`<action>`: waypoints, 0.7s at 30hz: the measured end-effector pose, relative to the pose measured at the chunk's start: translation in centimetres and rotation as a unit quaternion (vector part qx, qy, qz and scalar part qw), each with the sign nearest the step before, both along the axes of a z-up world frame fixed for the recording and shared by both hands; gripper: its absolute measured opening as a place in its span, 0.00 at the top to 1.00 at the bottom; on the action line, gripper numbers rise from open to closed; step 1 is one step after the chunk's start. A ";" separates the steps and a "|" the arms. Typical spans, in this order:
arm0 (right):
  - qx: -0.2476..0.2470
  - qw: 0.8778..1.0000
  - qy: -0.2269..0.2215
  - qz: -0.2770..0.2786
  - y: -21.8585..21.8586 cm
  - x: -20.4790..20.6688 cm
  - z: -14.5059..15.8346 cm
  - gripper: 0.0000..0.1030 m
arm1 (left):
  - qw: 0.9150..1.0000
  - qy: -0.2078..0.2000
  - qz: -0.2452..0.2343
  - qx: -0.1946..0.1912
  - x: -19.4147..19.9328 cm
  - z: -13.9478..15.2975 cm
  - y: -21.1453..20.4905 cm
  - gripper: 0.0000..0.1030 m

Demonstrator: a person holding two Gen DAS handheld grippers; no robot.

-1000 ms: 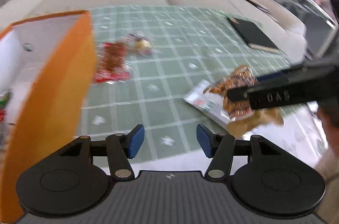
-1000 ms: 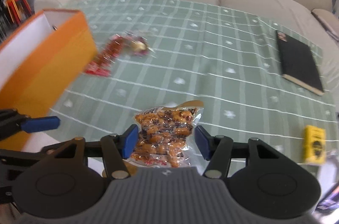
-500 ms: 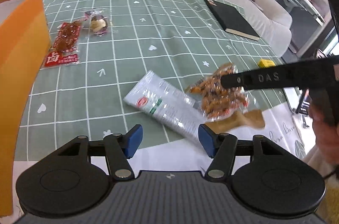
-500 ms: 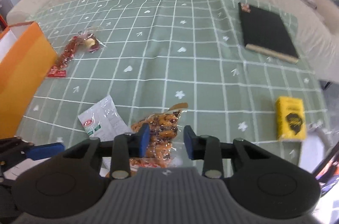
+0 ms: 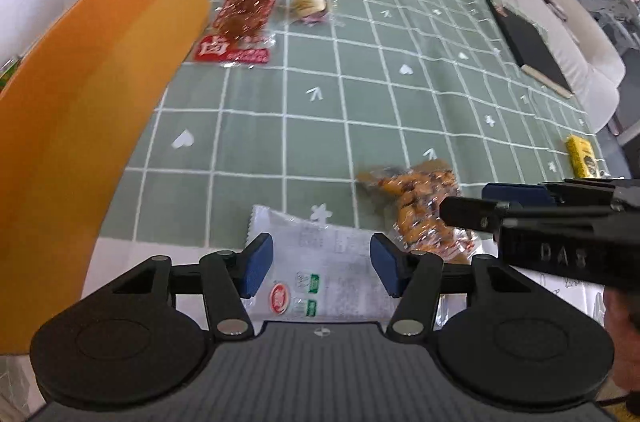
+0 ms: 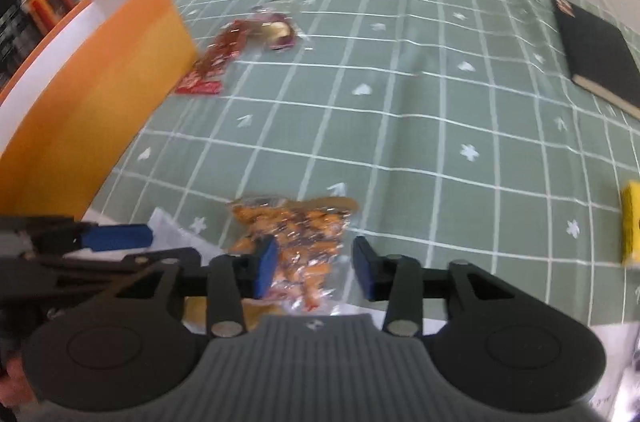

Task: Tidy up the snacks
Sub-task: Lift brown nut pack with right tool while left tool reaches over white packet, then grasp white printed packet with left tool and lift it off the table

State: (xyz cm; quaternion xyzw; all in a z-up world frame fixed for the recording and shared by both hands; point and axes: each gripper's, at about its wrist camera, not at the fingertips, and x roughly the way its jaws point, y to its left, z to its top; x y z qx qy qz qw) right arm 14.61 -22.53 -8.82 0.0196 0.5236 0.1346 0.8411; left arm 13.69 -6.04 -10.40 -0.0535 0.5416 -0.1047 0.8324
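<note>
A white snack packet [image 5: 320,262] lies flat at the near edge of the green checked cloth. My left gripper [image 5: 322,264] hovers over it, jaws closing, with the packet between the blue pads but not pressed. Just to its right lies a clear packet of orange nut snacks [image 6: 296,242] [image 5: 420,198]. My right gripper [image 6: 314,268] straddles that packet, jaws opening, and the pads do not squeeze it. The right gripper [image 5: 480,202] reaches in from the right edge of the left wrist view. An orange box [image 5: 100,102] [image 6: 100,94] stands open on the left.
A red snack packet [image 5: 240,26] [image 6: 216,62] and a small wrapped sweet [image 5: 308,2] [image 6: 278,28] lie beside the box's far corner. A black notebook [image 5: 528,50] [image 6: 596,54] and a small yellow box [image 5: 582,154] [image 6: 632,222] lie to the right. A sofa runs behind.
Both grippers have sunk closer to the cloth. The white packet now sits between the left pads. The right jaws narrowed over the nut packet, then spread again.
</note>
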 end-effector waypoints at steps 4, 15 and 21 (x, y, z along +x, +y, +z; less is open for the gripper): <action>-0.029 0.999 -0.012 0.016 0.6 -0.5 -0.4 0.51 | 0.999 -0.005 -0.012 0.030 -0.2 -0.1 -0.4 0.43; -0.048 0.999 -0.021 -0.005 0.2 0.0 -0.4 0.63 | 0.996 0.006 -0.078 0.052 -0.8 0.3 0.6 0.43; -0.038 0.999 -0.018 -0.020 -0.6 -0.5 0.1 0.49 | 0.964 -0.057 -0.237 0.103 -2.3 1.4 -0.7 0.34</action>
